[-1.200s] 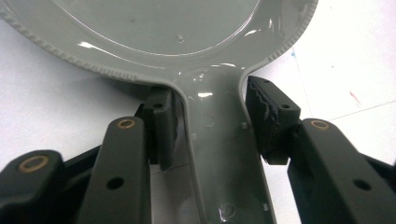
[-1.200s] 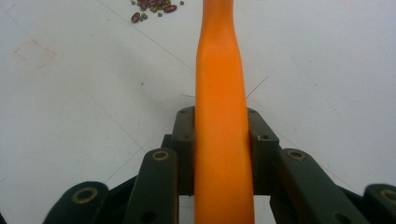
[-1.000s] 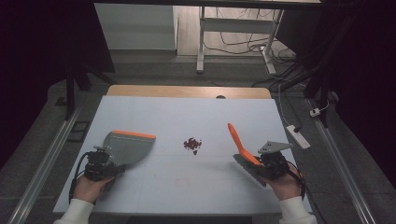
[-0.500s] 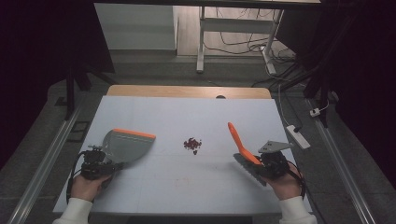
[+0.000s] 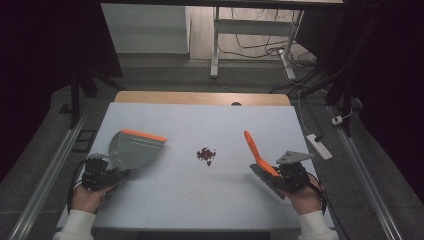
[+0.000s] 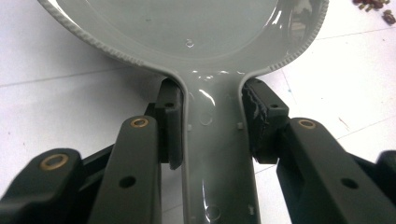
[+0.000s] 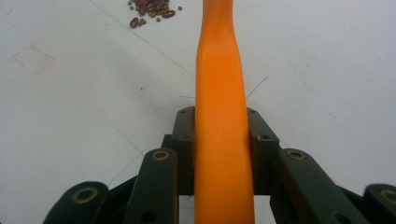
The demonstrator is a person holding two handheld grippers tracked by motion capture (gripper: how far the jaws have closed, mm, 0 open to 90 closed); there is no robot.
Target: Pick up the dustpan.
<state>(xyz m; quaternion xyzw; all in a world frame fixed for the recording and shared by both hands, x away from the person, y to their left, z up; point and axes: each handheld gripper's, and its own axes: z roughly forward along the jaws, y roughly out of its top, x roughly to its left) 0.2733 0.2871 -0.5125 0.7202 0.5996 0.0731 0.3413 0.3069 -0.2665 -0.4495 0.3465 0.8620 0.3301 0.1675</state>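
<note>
A grey dustpan (image 5: 131, 151) with an orange front lip lies at the table's left. My left gripper (image 5: 116, 173) is shut on its handle (image 6: 217, 154), with the pads pressed against both sides. At the right, my right gripper (image 5: 278, 174) is shut on the orange handle of a brush (image 5: 254, 149), whose grey bristles point toward the table's front. A small pile of red and green beans (image 5: 206, 154) sits on the table between the two tools. The beans (image 7: 152, 8) lie ahead and to the left of the brush handle (image 7: 219, 93), and at the top right beyond the dustpan pan (image 6: 187, 28).
The white table (image 5: 200, 200) has a wooden strip along its far edge. A white power strip (image 5: 318, 146) lies on the floor to the right of the table. Metal rails run down both sides, and desk legs with cables stand beyond the far end.
The dustpan's orange lip has moved slightly up in the high view and the left hand has edged a little to the left. The brush and right hand have not moved.
</note>
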